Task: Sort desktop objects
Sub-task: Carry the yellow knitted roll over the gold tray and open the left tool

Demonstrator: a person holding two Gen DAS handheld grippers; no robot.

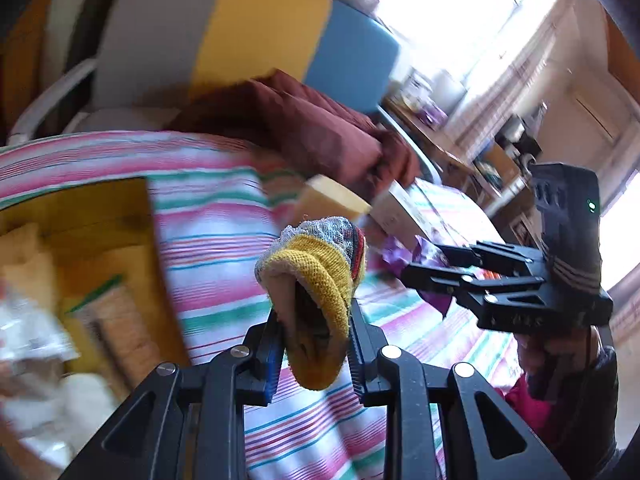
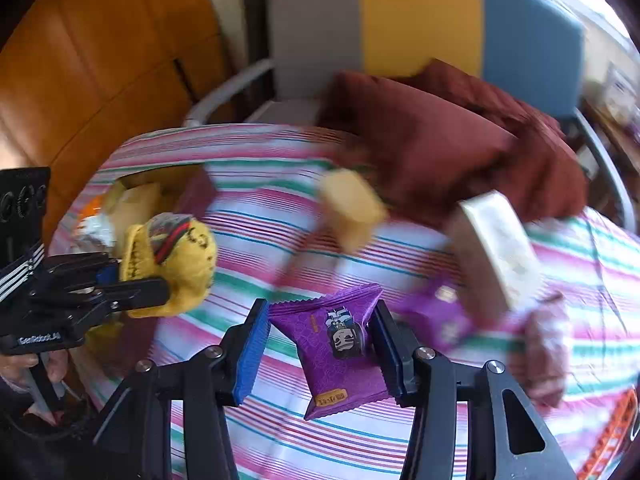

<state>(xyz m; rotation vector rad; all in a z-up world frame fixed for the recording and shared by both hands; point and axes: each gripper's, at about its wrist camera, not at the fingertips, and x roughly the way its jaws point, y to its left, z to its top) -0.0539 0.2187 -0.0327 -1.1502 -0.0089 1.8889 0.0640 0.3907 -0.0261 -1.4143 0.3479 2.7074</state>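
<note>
My left gripper (image 1: pixel 316 344) is shut on a yellow knitted sock (image 1: pixel 320 280) and holds it above the striped tablecloth (image 1: pixel 216 216); it also shows in the right wrist view (image 2: pixel 172 264). My right gripper (image 2: pixel 320 344) is shut on a purple snack packet (image 2: pixel 340 340) held above the cloth; the packet shows in the left wrist view (image 1: pixel 424 256) in the right gripper (image 1: pixel 408 272). A yellow box (image 1: pixel 88 248) with packets inside sits at the table's left.
A pale sponge-like block (image 2: pixel 354 204) and a white carton (image 2: pixel 496 252) lie on the cloth, with another purple packet (image 2: pixel 440 312) beside them. A dark red cushion (image 2: pixel 432 144) rests on a striped chair (image 2: pixel 420 20) behind the table.
</note>
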